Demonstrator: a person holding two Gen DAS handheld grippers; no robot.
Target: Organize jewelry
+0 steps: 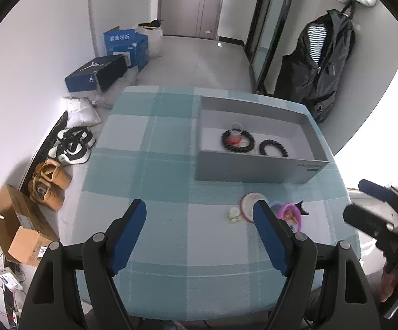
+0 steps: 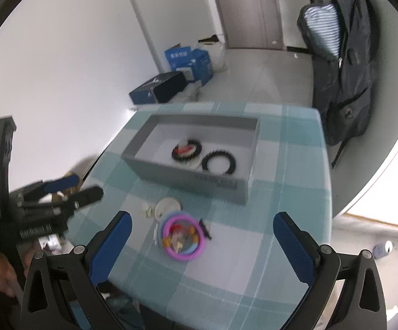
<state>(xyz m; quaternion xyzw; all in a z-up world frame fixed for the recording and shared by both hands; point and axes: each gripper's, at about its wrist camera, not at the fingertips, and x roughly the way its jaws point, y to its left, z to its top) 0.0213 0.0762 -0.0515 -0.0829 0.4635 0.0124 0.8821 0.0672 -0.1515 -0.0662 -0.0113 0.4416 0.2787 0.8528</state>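
Both tools hang above the near edge of the small table covered in a teal-and-white checked cloth [image 1: 149, 181], and neither holds anything. The left gripper [image 1: 200, 217] has its blue-padded fingers spread wide over bare cloth. The right gripper [image 2: 203, 227] is likewise spread wide, and the loose pile sits between its fingers in the right wrist view.

The open grey cardboard box [image 1: 253, 169] stands at the far right of the table. Inside lie a black beaded bracelet looped around a small red piece [image 1: 238, 139] and, just beside it, a second black beaded bracelet [image 1: 273, 148].

Still outside the box, near the front edge, is a pink plastic ring bangle [image 2: 184, 238] with small mixed trinkets heaped inside it (too blurred to identify singly). A round white disc-shaped item [image 2: 167, 206] touches the heap, and small pale yellowish bits [image 1: 234, 216] lie beside that.

Risks, as judged from this position:
- The pieces overlap, so closing on the bangle may drag or scatter the trinkets it encloses.
- The pile is near the table edge; a sideways nudge could send pieces to the floor.
- The cloth may bunch under a low approach and shift everything.
- The two grippers are close together, so converging on the pile invites a collision.
- The box wall is tall; a low carry could catch it.
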